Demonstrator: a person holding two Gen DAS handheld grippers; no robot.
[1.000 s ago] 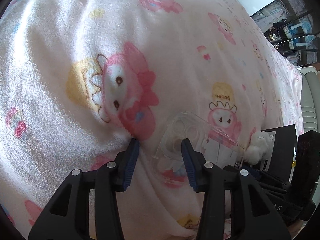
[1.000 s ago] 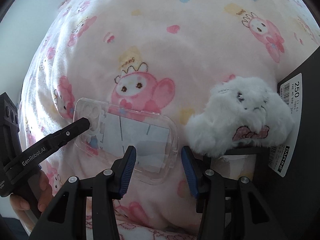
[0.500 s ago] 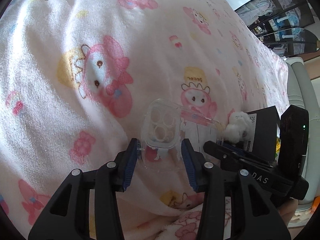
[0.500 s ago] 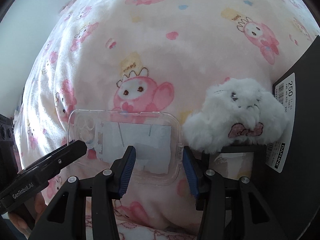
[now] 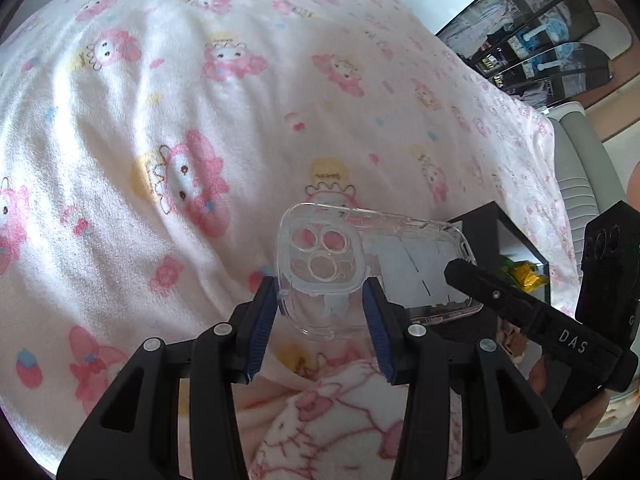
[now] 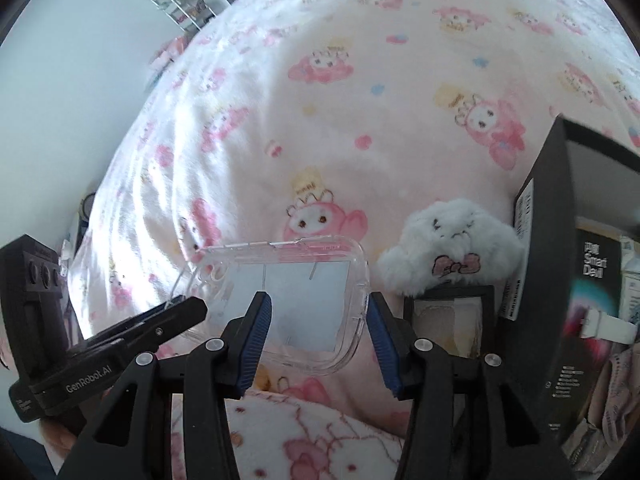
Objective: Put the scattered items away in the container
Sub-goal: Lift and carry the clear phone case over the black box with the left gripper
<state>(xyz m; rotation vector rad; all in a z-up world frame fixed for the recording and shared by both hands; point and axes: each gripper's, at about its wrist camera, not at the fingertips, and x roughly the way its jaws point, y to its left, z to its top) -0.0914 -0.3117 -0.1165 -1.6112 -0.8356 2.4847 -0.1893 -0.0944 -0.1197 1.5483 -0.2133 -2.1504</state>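
My left gripper pinches the camera end of the clear phone case, lifted off the blanket. My right gripper's jaws are opening around its other end. A few things already lie in the black box to the right; the case and the white plush remain outside.

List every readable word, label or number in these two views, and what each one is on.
"DAS": side of the right gripper, left wrist view.
"GenRobot.AI": side of the left gripper, right wrist view.
"Smart Deil", as far as it reads: dark package inside the black box.
White box label: too blurred.
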